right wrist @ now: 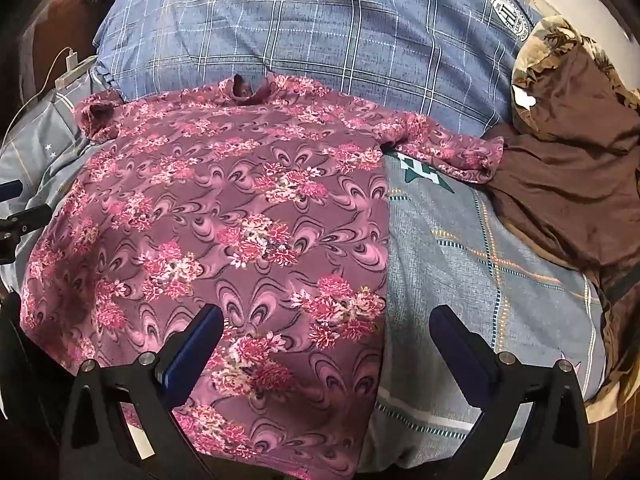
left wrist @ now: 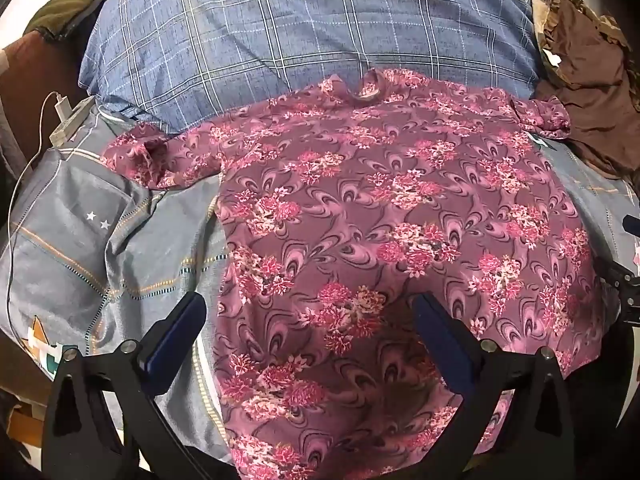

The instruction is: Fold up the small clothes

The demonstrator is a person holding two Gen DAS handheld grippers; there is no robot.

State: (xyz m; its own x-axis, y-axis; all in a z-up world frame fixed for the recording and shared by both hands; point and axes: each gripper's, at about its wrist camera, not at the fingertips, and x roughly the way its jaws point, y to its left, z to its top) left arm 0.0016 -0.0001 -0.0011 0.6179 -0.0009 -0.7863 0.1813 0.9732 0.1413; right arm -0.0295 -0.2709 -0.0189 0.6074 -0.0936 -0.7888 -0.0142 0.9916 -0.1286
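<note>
A maroon floral top [left wrist: 400, 216] lies spread flat on the bed [left wrist: 80, 248], neck hole at the far side against a big blue checked pillow [left wrist: 280, 32] and hem toward the near edge. It appears laid out this way so that every edge is reachable before the first fold: body smooth, both short sleeves out to the sides. The left sleeve [left wrist: 152, 156] is bunched and wrinkled on the grey-blue sheet; the right sleeve [right wrist: 460, 156] reaches out toward a heap of brown cloth [right wrist: 568, 168] at the far right, its tip lying against that heap's edge.

The left tongs [left wrist: 308, 320] hover over the near left part of the top, fingers spread wide and holding nothing; one finger sits over the bare sheet, the other over the fabric, so the garment's left side seam runs between them. The right tongs [right wrist: 326, 332] are likewise wide and empty, straddling the right side seam, with one finger above the print and the other above the sheet. That mirrored stance probably prepares a matched pair of pinches along the two long edges, so that the sides can be turned inward evenly.

No fold is made yet, so the task seems to be at its start. The cloth looks thin and slippery; a shallow pinch could catch only one layer. A white charger and cable [left wrist: 64, 116] rest at the far left, well clear of the top.
</note>
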